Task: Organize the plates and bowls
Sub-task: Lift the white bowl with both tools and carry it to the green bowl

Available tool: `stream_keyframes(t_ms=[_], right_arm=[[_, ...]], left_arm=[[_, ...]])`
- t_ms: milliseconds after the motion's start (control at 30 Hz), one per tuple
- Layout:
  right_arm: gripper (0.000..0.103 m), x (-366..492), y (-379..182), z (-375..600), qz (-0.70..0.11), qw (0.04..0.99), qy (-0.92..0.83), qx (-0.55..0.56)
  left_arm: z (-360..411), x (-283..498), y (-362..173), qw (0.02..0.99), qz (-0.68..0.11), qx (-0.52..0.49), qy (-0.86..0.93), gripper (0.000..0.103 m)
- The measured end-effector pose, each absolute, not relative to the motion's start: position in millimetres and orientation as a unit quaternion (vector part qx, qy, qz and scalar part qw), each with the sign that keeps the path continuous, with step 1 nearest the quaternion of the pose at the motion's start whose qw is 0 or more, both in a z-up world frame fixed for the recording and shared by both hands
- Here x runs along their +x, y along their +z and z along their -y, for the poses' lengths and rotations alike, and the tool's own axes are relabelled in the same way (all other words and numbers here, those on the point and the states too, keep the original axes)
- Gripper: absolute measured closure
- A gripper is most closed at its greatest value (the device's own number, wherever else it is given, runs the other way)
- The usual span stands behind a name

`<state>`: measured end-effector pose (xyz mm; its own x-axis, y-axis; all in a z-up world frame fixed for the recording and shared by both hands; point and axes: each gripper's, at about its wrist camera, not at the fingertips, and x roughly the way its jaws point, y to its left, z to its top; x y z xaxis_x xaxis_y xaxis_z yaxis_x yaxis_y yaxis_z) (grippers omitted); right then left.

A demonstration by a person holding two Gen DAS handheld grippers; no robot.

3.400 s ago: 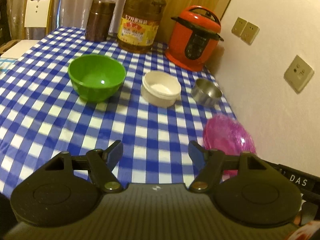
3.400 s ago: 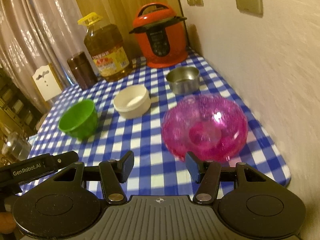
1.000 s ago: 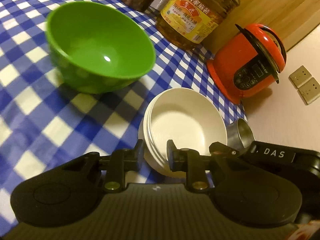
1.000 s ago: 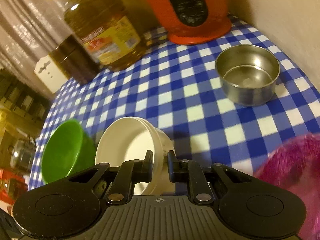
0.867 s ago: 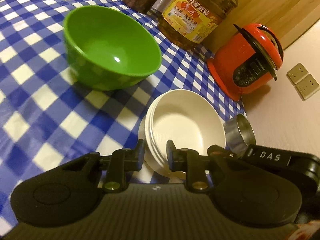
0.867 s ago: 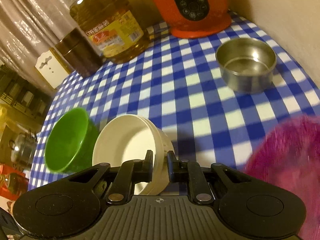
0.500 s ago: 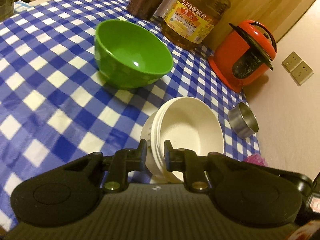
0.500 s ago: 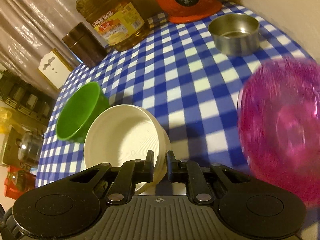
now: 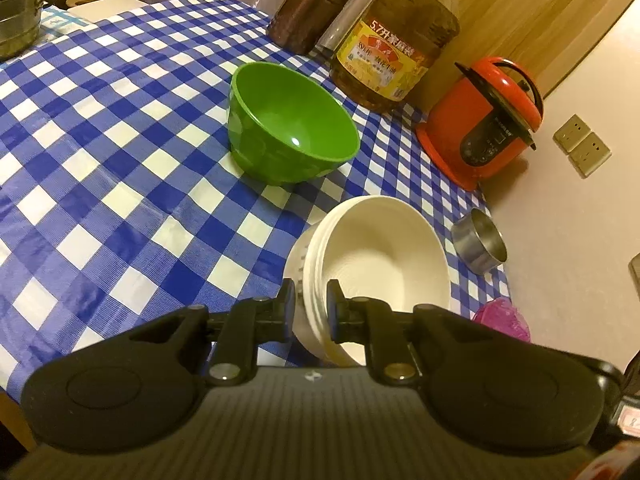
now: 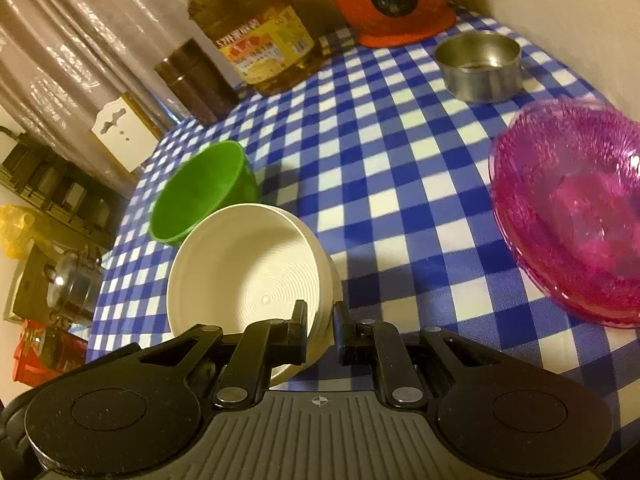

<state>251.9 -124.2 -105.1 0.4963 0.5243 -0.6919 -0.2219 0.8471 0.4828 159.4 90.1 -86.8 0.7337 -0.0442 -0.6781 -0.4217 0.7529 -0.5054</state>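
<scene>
Both grippers grip the rim of the white ribbed bowl (image 9: 380, 264), held tilted above the blue checked table (image 9: 120, 168). My left gripper (image 9: 311, 306) is shut on its left rim. My right gripper (image 10: 321, 330) is shut on its right rim, and the bowl (image 10: 248, 268) shows its ribbed inside. A green bowl (image 9: 290, 122) stands beyond it, also in the right wrist view (image 10: 200, 192). A pink glass bowl (image 10: 572, 212) stands to the right, and only a bit of it shows in the left wrist view (image 9: 502, 316). A small steel bowl (image 10: 478, 66) stands near the wall, also in the left wrist view (image 9: 478, 244).
A large oil bottle (image 9: 400, 40), a brown canister (image 9: 310, 8) and a red rice cooker (image 9: 486, 120) stand along the back of the table. The wall (image 9: 560, 240) runs along the right side. A metal pot (image 9: 18, 28) is at the far left.
Both grippers have closed on the white bowl and lifted it off the table. They have carried it back toward the near side, away from the steel bowl; the pink bowl is back in view.
</scene>
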Motion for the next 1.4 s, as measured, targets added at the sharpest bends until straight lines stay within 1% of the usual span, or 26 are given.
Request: stream_keyframes(t_ms=[400, 733, 1000, 1400], right_arm=[[0.090, 259.8, -75.2, 99.7, -0.426, 0.859, 0.244, 0.146], [0.091, 300.8, -49.0, 59.3, -0.401, 0.866, 0.272, 0.125], [0.091, 344.8, -53.8, 24.9, -0.403, 0.863, 0.282, 0.113], [0.092, 389.4, -86.2, -7.6, -0.432, 0.850, 0.287, 0.096]], left_arm=[[-109.4, 162.9, -64.1, 0.873, -0.325, -0.345, 0.114, 0.089], [-143.7, 199.4, -47.2, 0.880, -0.303, -0.346, 0.121, 0.088], [-174.2, 241.9, -55.4, 0.879, -0.310, -0.340, 0.129, 0.089], [-201.9, 278.1, -80.5, 0.872, -0.335, -0.330, 0.137, 0.088]])
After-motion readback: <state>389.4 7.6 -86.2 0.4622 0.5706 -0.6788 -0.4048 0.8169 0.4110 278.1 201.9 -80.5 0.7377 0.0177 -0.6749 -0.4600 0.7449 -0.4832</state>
